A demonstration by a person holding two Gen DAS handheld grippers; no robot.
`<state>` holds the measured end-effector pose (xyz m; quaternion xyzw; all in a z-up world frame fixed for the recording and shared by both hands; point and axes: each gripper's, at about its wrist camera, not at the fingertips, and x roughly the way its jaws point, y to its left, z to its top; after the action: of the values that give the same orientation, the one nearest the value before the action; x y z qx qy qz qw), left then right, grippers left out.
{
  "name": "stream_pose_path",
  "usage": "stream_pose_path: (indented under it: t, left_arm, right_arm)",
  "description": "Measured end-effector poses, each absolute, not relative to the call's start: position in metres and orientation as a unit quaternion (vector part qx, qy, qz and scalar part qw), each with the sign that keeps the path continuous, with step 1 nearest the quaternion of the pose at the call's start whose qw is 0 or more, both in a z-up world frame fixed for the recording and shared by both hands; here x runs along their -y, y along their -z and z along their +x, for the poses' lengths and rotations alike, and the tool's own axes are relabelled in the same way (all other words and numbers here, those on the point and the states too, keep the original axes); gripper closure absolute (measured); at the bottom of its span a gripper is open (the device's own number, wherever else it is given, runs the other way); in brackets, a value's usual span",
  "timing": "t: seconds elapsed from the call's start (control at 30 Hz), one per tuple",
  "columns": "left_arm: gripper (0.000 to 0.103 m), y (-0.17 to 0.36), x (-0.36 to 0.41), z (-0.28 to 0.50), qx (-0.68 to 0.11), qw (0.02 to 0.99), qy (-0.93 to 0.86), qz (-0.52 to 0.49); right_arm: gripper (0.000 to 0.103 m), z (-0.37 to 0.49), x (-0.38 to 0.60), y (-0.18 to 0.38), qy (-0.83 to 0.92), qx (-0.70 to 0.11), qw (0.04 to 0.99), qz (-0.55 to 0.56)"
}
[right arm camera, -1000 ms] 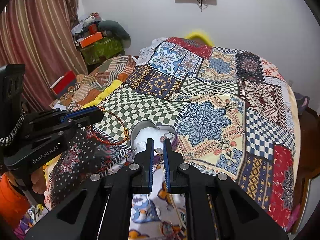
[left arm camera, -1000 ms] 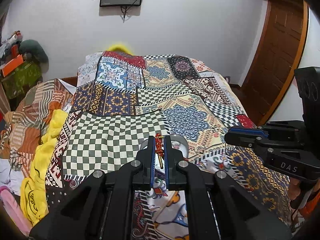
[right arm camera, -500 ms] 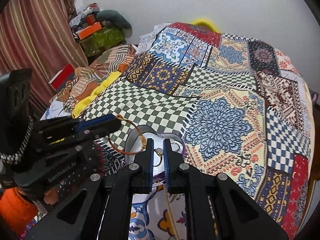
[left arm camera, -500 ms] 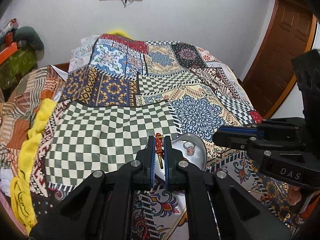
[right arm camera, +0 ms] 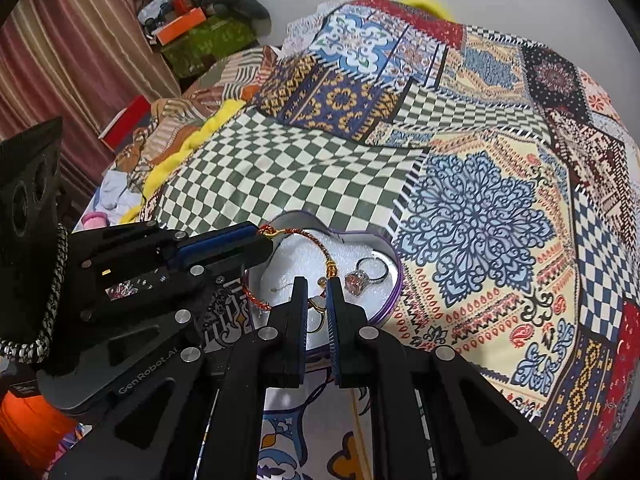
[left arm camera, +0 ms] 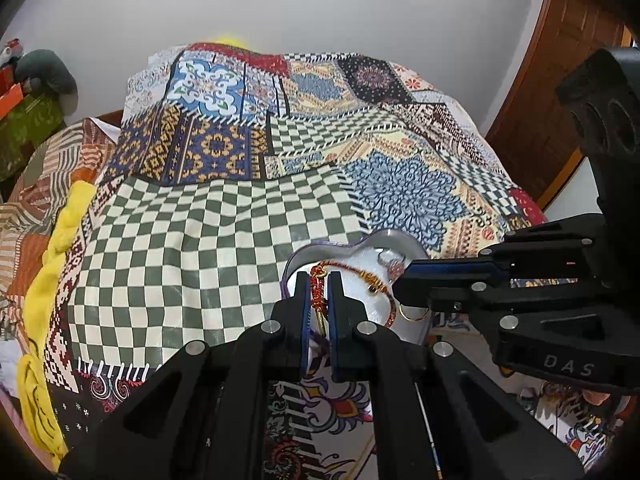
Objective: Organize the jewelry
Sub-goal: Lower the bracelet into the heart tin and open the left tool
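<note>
**Clerk:** Holding, item one: left gripper [left arm camera: 319,280], jaws clenched on the knotted end of a red-and-gold cord bracelet [right arm camera: 298,233]. Item two: right gripper [right arm camera: 316,286], jaws clenched on a small gold earring [right arm camera: 316,312].

**Checker:** Changed since a second ago?

**Clerk:** Both grippers have come down and forward. The bracelet hung over the checked cloth then; its loop now lies partly on the white padding of the heart-shaped tin [right arm camera: 394,280], one side trailing over the near rim. Neither grip has altered.

**Checker:** Meaning for the sorting?

**Clerk:** Delivery stage, by my reckoning (release not yet made). Both pieces are over or in the tin and appear ready to be let go.

**Checker:** Already in the tin?

**Clerk:** One silver ring with a pink stone [right arm camera: 366,276], resting on the padding right of the bracelet.

**Checker:** Surface and room?

**Clerk:** Tin sits on a patchwork bedspread [left arm camera: 208,264], at the edge of its green-and-cream checked panel. Yellow cloth [left arm camera: 60,236] bunched along the left. Plain white wall [left arm camera: 360,8] behind, wooden door [left arm camera: 560,80] at right, striped curtain [right arm camera: 60,60] opposite.
</note>
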<state>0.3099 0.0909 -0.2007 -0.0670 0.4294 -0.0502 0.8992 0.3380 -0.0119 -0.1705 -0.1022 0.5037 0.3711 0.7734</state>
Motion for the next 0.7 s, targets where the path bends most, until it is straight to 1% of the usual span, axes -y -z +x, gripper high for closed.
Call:
stream_pose_path:
  t: [0.37, 0.57, 0.6, 0.67, 0.7]
  left_arm:
    - [0.097, 0.204, -0.089, 0.305, -0.443, 0.894, 0.053, -0.051]
    - [0.097, 0.195, -0.089, 0.297, -0.438, 0.896, 0.049, -0.048]
    - [0.095, 0.193, -0.09, 0.296, -0.438, 0.896, 0.048, -0.049]
    - [0.091, 0.188, -0.091, 0.292, -0.436, 0.897, 0.046, -0.048]
    - [0.09, 0.186, -0.09, 0.29, -0.435, 0.898, 0.044, -0.047]
  right_arm:
    - [0.095, 0.335, 0.004, 0.177, -0.354, -0.501, 0.777, -0.138]
    - [0.094, 0.337, 0.005, 0.175, -0.355, -0.512, 0.772, -0.121]
    - [0.093, 0.335, 0.005, 0.174, -0.355, -0.513, 0.772, -0.121]
    - [0.086, 0.333, 0.007, 0.17, -0.354, -0.512, 0.773, -0.121]
    - [0.08, 0.33, 0.008, 0.166, -0.353, -0.509, 0.776, -0.12]
